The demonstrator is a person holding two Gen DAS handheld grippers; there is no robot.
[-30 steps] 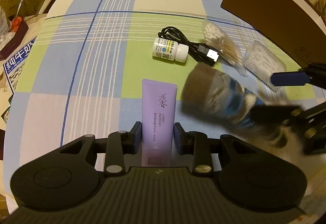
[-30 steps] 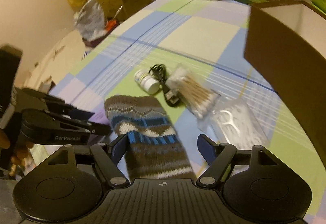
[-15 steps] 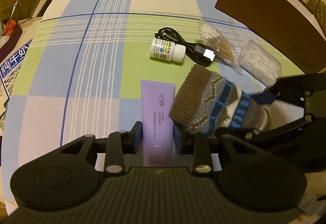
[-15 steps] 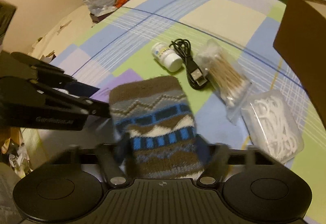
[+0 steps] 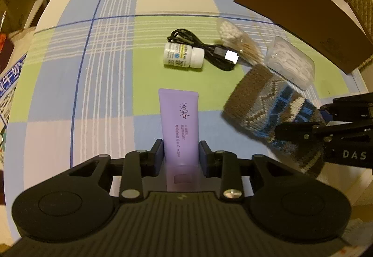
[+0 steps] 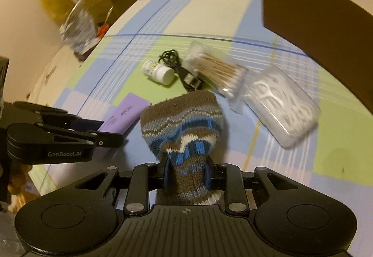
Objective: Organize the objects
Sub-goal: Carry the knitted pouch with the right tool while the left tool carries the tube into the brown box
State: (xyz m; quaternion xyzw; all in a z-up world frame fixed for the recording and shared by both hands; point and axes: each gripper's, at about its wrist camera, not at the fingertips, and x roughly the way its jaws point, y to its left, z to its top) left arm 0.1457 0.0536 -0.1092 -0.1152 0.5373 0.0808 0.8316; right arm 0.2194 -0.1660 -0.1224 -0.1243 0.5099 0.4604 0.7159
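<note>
Down at the bottom centre of the left wrist view, your left hand-held gripper (image 5: 180, 156) is clamped on the purple tube (image 5: 179, 125), one pad pressed to each side of its lower end, and the tube points up the frame over the checked tabletop (image 5: 98, 84). Over to the lower right of that same view, your right hand-held gripper (image 5: 326, 126) comes in dark from the edge with the knitted sock (image 5: 268, 107) in its grip, cuff end sticking out toward the middle.

Switch to the right wrist view and you see it plainly: the right hand-held gripper (image 6: 187, 171) has its blue pads squeezed together on the sock (image 6: 184, 121), pinching the brown and blue knit narrow at the bottom centre while the cuff fans out above. Your left hand-held gripper (image 6: 109, 134) shows at the left edge, the purple tube (image 6: 126, 114) poking out past it.

Above the tube, mid-frame in the left view, a small white bottle (image 5: 183, 56) lies on its side, touching a coiled black cable (image 5: 207, 49). Just right of the cable sits a clear pack of cotton swabs (image 5: 237, 41), then a clear case of floss picks (image 5: 291, 62). A brown cardboard box (image 5: 296, 12) fills the upper right.
</note>
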